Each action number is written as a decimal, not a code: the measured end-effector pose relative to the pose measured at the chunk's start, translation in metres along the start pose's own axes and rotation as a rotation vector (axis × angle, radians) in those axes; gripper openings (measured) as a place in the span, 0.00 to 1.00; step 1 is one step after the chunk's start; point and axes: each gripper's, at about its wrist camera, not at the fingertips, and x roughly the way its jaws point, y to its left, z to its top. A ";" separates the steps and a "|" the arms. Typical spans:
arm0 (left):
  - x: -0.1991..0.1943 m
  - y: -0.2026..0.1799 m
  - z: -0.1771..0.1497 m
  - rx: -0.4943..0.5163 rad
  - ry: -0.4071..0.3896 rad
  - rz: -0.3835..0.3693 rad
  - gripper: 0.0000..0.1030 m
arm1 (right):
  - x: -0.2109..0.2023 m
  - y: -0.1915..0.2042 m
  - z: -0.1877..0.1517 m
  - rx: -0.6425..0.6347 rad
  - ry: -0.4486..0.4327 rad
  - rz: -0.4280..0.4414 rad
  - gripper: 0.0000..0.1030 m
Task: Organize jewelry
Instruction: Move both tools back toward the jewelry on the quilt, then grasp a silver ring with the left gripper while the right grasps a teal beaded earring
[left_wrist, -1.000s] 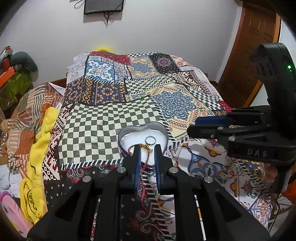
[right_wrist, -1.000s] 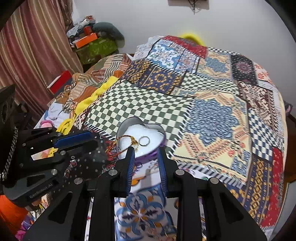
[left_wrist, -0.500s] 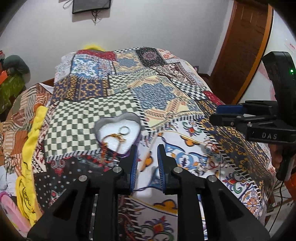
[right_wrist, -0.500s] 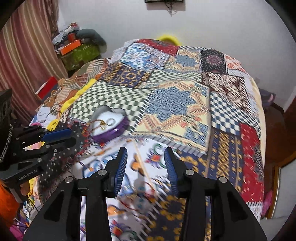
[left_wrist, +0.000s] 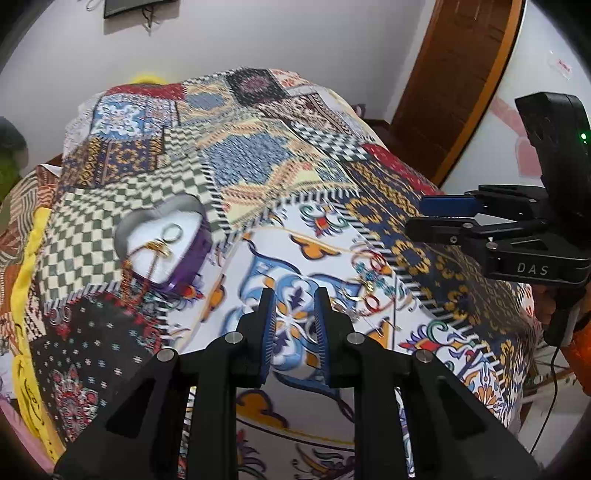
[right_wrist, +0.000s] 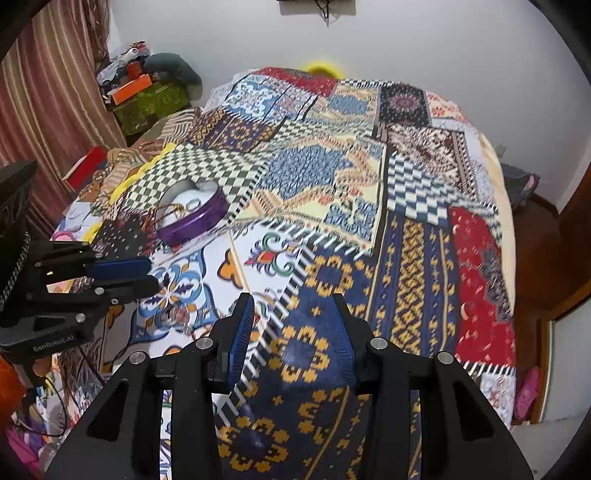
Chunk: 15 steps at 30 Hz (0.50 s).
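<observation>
Both claws hang empty over the bedspread: left gripper narrowly parted, right gripper wide. Loose earrings lie near the front edge, just beyond the left gripper; the heart-shaped box, already holding a ring and chain, sits toward the left edge, probably as the collecting spot.

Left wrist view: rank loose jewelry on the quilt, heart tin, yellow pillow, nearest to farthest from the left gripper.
From the left gripper:
1. Loose jewelry on the quilt, just ahead, slightly right of the jaws.
2. Heart tin, ahead to the left, a ring and chain inside.
3. Yellow pillow, far end of the bed by the wall.
</observation>
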 end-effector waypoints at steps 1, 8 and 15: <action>0.001 -0.002 -0.001 0.003 0.005 -0.004 0.19 | 0.002 0.000 -0.003 0.001 0.006 0.000 0.37; 0.010 -0.010 -0.009 0.018 0.034 -0.035 0.19 | 0.012 -0.002 -0.013 0.003 0.035 0.026 0.37; 0.020 -0.006 -0.010 0.009 0.047 -0.027 0.19 | 0.019 0.003 -0.015 -0.008 0.060 0.051 0.37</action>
